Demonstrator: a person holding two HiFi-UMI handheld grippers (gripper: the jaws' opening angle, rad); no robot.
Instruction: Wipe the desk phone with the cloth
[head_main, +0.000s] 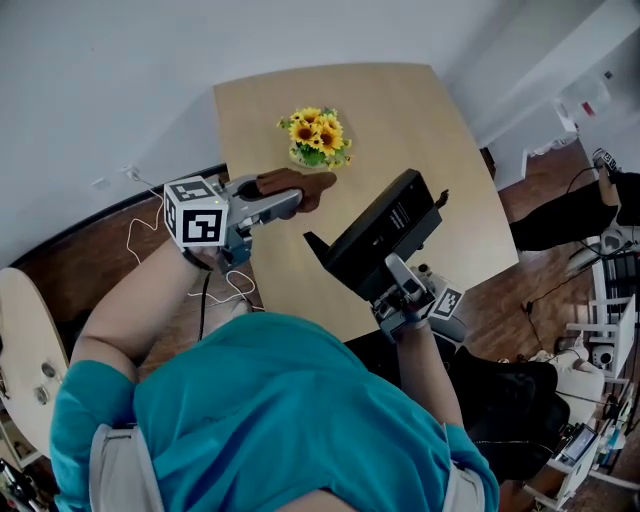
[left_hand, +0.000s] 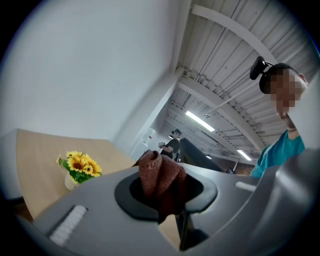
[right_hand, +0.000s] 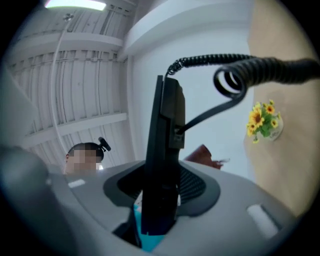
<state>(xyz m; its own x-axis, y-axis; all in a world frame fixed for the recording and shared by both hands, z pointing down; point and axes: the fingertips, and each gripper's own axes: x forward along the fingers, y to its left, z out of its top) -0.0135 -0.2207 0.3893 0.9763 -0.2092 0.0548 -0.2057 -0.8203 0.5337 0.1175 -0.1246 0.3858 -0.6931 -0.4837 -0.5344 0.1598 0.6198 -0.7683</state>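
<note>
The cloth (head_main: 300, 185) was reddish-brown. The desk phone (head_main: 385, 238) and its coiled cord (right_hand: 250, 67) were black. The flowers (head_main: 317, 133) were yellow with green leaves. The table (head_main: 400, 120) was pale wood-toned and the shirt (head_main: 290, 420) teal.

White wall (head_main: 100, 80), wooden table (head_main: 400, 130), wood floor (head_main: 540, 180).

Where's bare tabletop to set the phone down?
Bare wood right of the vase of yellow sunflowers, along the light wooden table's right edge, and left of the vase. Crowded mid-table: the brown cloth and black desk phone hover there.
</note>
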